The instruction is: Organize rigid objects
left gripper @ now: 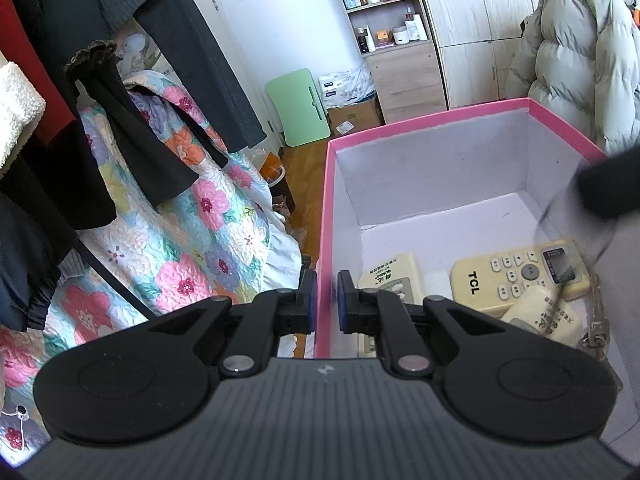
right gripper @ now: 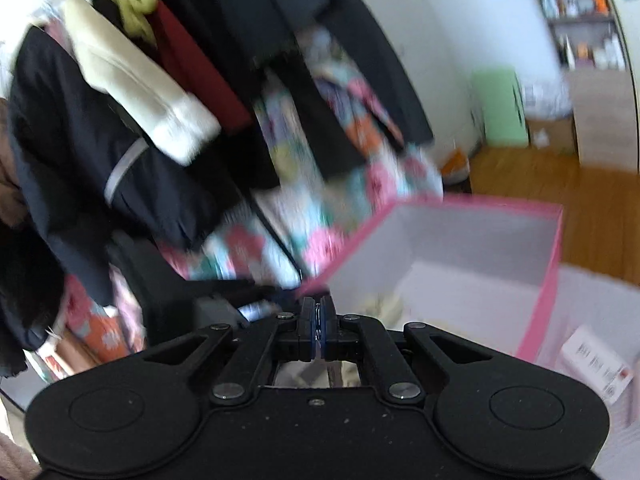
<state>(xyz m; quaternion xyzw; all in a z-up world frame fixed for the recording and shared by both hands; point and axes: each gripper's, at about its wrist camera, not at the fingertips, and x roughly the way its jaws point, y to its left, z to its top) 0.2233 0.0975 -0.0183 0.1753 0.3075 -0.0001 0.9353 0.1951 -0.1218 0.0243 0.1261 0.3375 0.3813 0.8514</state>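
Steadiness mattered most here, to my mind: the left gripper (left gripper: pixel 327 300) needed to keep the pink box (left gripper: pixel 424 120) from sliding while the other hand worked above it, without crushing the thin card wall. That gripper's pads straddled the box's near left wall, one outside and one inside, closed down onto it, so it gripped the wall. Inside the box lay the TCL remote (left gripper: pixel 520 276), a second cream remote (left gripper: pixel 394 274) beside it, a smaller cream device (left gripper: pixel 544 316) touching the TCL one, and a bunch of keys (left gripper: pixel 596 320) against the right wall. The right gripper (right gripper: pixel 319 320) hung over the box's near corner in a badly smeared view; its pads were pressed almost together, with a thin glint between them that I could not identify, so whether it carried anything stayed uncertain.
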